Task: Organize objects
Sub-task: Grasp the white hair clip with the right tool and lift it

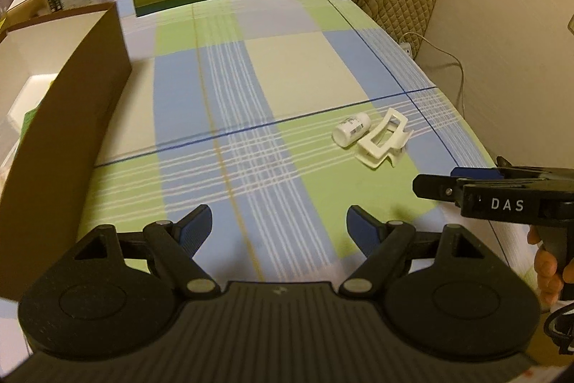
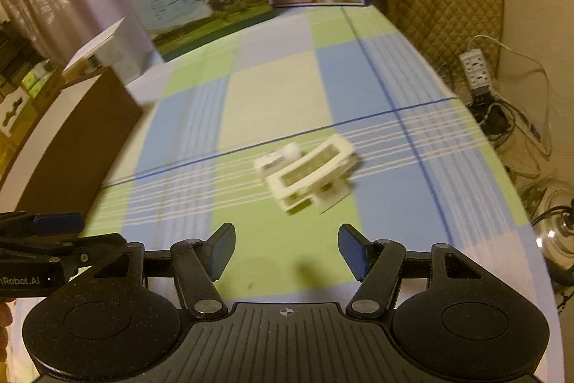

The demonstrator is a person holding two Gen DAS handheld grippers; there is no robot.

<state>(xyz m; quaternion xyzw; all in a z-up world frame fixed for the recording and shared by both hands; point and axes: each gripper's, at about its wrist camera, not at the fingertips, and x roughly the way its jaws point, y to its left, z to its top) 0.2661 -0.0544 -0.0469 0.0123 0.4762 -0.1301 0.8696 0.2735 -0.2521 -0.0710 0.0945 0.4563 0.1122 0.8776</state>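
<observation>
- Fingers of the right gripper (image 2: 287, 253) stand wide apart with nothing between them, blue pads facing each other, aimed at the two white things ahead on the cloth.
- The left gripper (image 1: 279, 232) is likewise spread and empty, low over the checked blue, green and cream tablecloth (image 1: 251, 117), beside the brown cardboard box (image 1: 75, 117) on its left.
- The white plastic hair claw clip (image 2: 312, 176) lies on its side near the table's right part; the small white cylindrical bottle with a printed label (image 2: 278, 158) lies just behind it, seemingly touching.
- The step in hand is probably a right-hand pick of the clip, then a carry to the box.
- Approach low and straight, so the pads close across the clip's narrow body, not its open frame, which may flex or spring.
- Close slowly: a nudge could roll the bottle away.
- The right view is blurred, so settle before closing.
- Keep the left gripper clear of the path to the box.
</observation>
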